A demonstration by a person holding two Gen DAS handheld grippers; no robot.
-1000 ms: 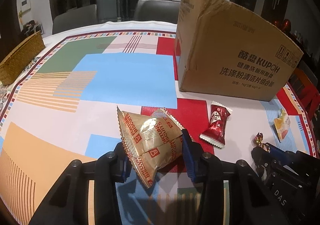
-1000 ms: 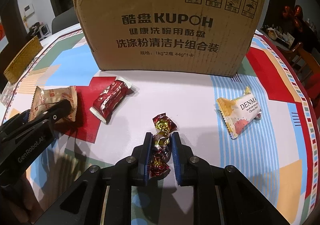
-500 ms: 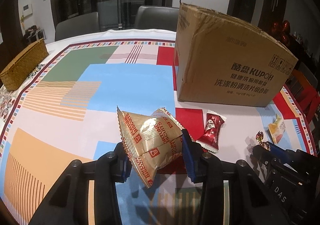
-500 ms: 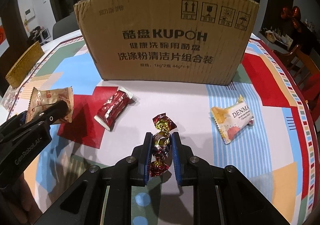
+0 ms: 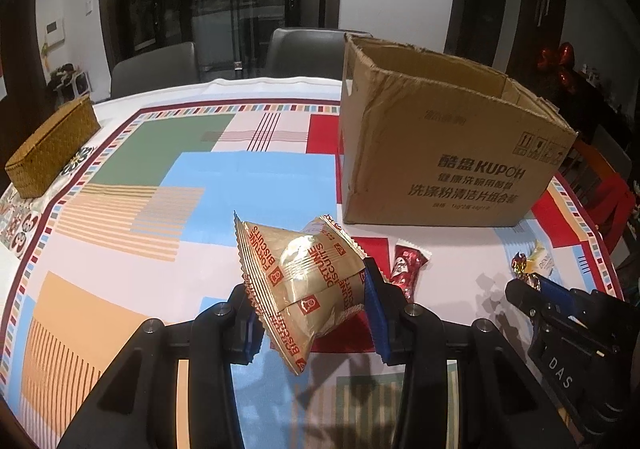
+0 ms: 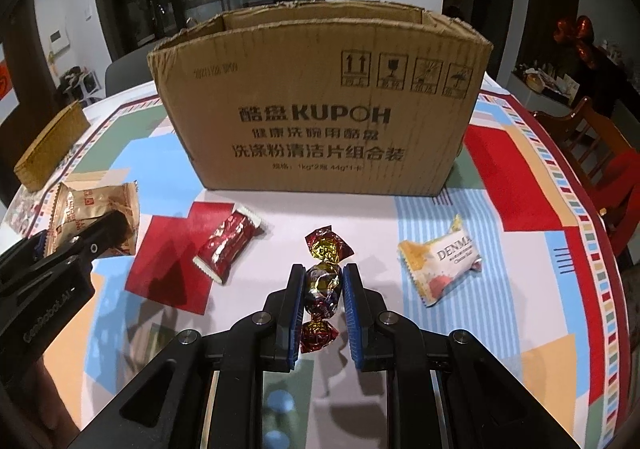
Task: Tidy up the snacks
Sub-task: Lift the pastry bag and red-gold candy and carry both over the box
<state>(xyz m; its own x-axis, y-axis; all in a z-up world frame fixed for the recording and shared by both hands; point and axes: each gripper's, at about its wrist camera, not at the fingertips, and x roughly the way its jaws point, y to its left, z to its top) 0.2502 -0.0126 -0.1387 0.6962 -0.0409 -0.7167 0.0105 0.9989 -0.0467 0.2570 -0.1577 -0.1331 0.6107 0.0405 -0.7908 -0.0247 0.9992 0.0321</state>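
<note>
The left gripper [image 5: 308, 305] is clamped on a gold biscuit packet [image 5: 304, 285]; its blue pads press the packet from both sides and the packet hangs clear of the tablecloth [image 5: 200, 185]. The packet sticks out ahead of the fingertips and also below them, tilted.

The right gripper [image 6: 323, 291] is closed tight on a foil candy [image 6: 322, 289]. One twisted end of the candy points forward past the fingertips, the other end hangs behind them, between the fingers. The candy is lifted above the cloth.

Ahead of both grippers stands an open cardboard box [image 6: 320, 109], upright, well beyond the fingertips. Between the right fingers and the box, a little to the left, a red packet [image 6: 226, 245] lies flat on the cloth. To the right of the right fingers lies a white and yellow packet [image 6: 440, 263], apart from the candy.

In the left wrist view the box [image 5: 448, 153] is ahead and to the right of the fingers, and the red packet [image 5: 406, 267] lies just beyond the right finger. Far to the left a woven basket [image 5: 52, 145] sits near the edge of the table.
</note>
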